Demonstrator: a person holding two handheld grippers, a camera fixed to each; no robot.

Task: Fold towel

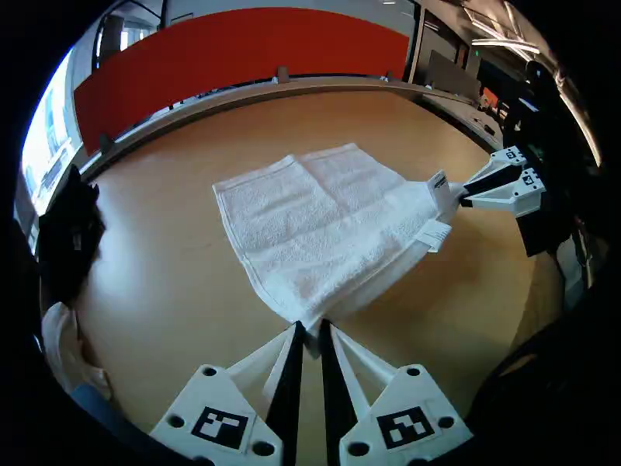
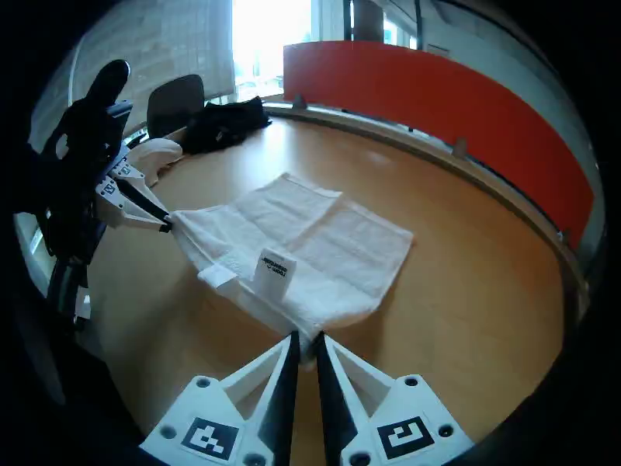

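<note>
The white towel (image 1: 326, 225) lies folded on the wooden table (image 1: 155, 295), near its middle. In the left gripper view, the left gripper (image 1: 311, 332) has its fingers drawn narrow, pinching the nearest towel corner. In the right gripper view, the right gripper (image 2: 307, 339) is likewise narrowed on a corner, near the two sewn labels (image 2: 273, 273). Both held corners lie on the same towel edge. A red partition (image 1: 233, 54) borders the table's far side. Dark fabric (image 2: 225, 120) lies at the table's far end.
</note>
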